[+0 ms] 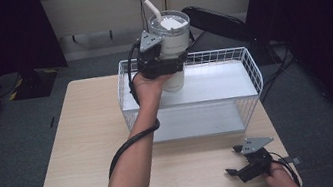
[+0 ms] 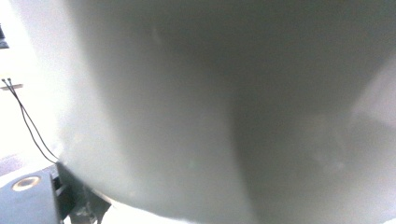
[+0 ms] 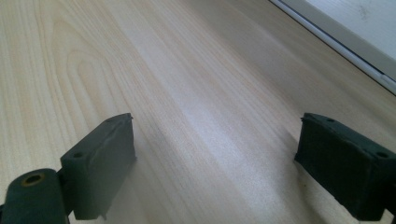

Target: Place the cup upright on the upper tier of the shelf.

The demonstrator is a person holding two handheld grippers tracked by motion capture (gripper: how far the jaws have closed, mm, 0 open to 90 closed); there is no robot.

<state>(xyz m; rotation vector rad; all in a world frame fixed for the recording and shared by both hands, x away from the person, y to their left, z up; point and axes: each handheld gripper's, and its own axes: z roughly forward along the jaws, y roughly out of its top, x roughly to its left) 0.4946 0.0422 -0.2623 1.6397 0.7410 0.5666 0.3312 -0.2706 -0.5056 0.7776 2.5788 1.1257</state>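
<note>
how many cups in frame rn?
1. A white cup with lid and straw, held up by the left gripper above the wire basket. The right gripper rests open on the table, holding nothing.

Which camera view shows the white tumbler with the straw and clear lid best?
The high view: the white tumbler appears whole, held in the left gripper above the white wire basket. The left gripper view shows a blurred grey wall of it. The right gripper view shows the wooden table.
</note>
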